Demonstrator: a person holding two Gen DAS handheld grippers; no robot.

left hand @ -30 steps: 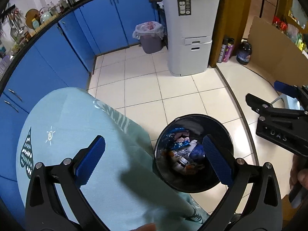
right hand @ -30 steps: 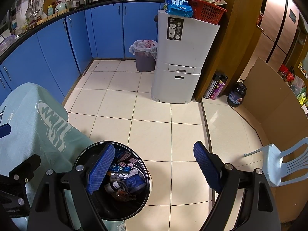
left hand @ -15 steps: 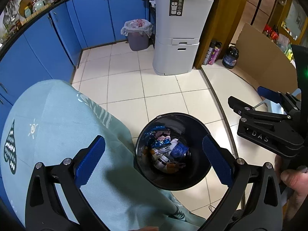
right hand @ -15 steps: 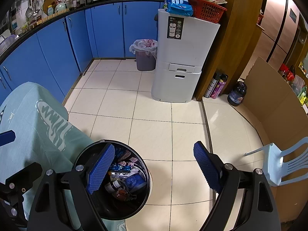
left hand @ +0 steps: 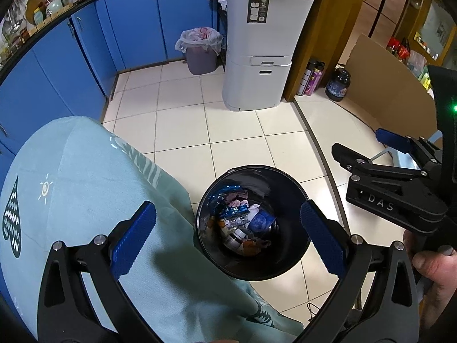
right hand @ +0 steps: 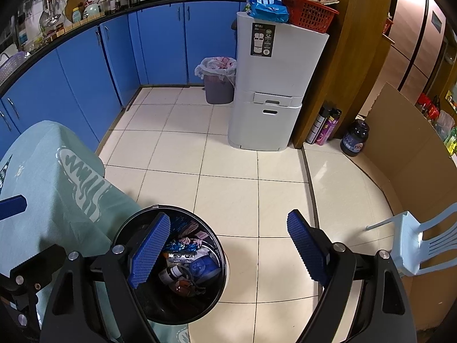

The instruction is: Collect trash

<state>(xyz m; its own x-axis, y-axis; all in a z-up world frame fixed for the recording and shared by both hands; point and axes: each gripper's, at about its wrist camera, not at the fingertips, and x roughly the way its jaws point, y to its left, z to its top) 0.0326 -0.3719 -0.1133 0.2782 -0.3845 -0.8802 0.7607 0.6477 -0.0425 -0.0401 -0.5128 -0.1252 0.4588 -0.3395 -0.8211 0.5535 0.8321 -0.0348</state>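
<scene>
In the left wrist view the left gripper (left hand: 228, 234) is wide open with nothing between its blue pads. Behind it, at lower centre, stands the black bin (left hand: 288, 260) with trash (left hand: 242, 223) inside, beside a table under a light green cloth (left hand: 85, 188). The right gripper (right hand: 225, 250) is also wide open and empty. A hand (left hand: 434, 265) shows at the right edge.

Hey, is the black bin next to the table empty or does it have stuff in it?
Partly full. The black bin stands upright with no lid on, and wrappers, a bottle and other trash cover its bottom, well below the rim.
</scene>
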